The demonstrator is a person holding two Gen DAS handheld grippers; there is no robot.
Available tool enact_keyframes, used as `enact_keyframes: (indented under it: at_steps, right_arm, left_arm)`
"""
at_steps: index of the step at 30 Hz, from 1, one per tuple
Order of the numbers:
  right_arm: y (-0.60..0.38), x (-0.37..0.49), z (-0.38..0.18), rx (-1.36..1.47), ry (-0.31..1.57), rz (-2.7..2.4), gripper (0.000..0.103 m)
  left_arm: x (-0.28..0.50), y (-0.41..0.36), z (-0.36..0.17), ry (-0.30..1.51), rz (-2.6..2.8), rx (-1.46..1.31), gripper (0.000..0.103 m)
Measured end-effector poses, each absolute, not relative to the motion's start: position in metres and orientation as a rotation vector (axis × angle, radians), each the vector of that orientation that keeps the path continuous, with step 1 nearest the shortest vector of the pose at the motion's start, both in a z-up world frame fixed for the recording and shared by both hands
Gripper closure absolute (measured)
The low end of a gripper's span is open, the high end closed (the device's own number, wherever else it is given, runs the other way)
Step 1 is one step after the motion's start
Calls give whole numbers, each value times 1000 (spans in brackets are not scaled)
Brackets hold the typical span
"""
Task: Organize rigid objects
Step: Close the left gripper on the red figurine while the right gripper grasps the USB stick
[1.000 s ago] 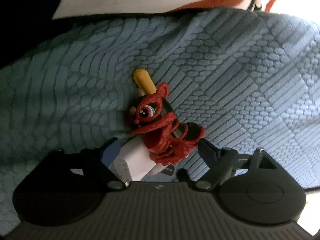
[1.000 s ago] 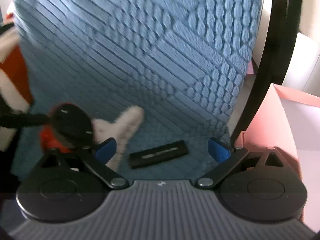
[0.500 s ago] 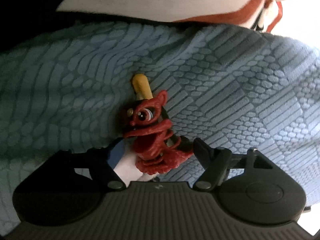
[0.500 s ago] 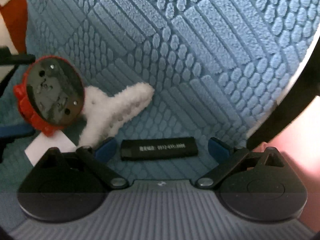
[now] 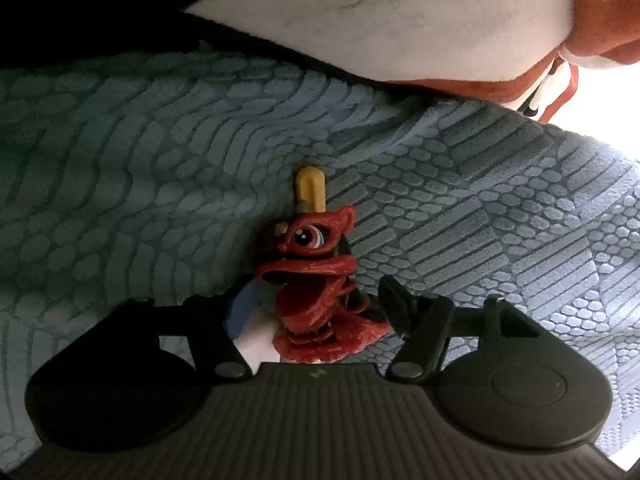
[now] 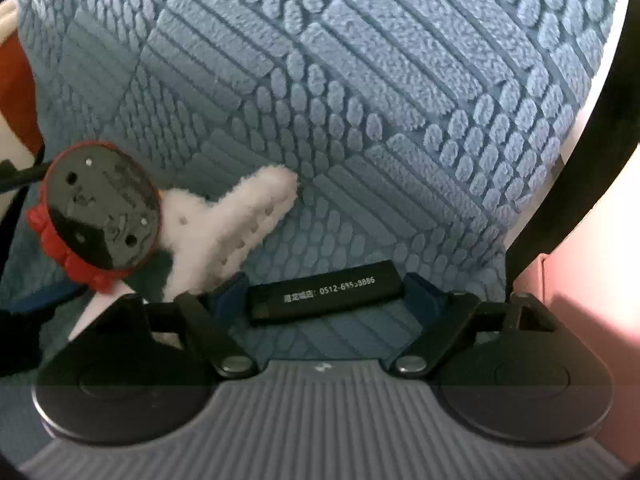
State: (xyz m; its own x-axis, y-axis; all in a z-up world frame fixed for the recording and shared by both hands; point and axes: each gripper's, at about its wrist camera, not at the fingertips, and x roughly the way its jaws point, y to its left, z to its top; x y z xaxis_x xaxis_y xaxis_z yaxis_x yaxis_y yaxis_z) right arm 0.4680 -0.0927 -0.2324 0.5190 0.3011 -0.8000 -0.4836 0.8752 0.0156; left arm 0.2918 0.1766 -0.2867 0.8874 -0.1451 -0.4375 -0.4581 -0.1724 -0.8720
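We see the left gripper (image 5: 316, 300) low over a blue textured blanket (image 5: 500, 208). Its jaws are closing, and a red lion figurine (image 5: 316, 280) lies between them. The right finger (image 5: 394, 300) looks to touch the figurine's base; if the left pad presses we cannot tell. A yellow peg (image 5: 310, 194) sticks out at the far end of the figurine.

The right gripper (image 6: 326, 294) is also closing. A black stick with white print (image 6: 326, 294) lies flat on the blanket (image 6: 360, 80) between its blue pads, which stand just beside its two ends. To the left, the figurine's round black underside (image 6: 102, 216) faces this camera, with a white fluffy piece (image 6: 228, 216) beside it.
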Motion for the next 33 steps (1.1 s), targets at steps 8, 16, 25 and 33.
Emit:
enact_keyframes:
  at_steps: [8,16,25,33]
  right_arm:
    - [-95,469,-222,-228,936,474,17]
    - [-72,453,-214,-295,904,485,17]
    - [-78,442,-211,-273,916,482,17]
    - [-83,414,-189,-269,893,490,17]
  left_arm:
    - [275,183,-288,414,324,-1766,34]
    - [291,183,-289,492,333,-1702,39]
    - [301,187,-274,555,284,-1575,40]
    - [294,186,-227,544,232,-1282,42]
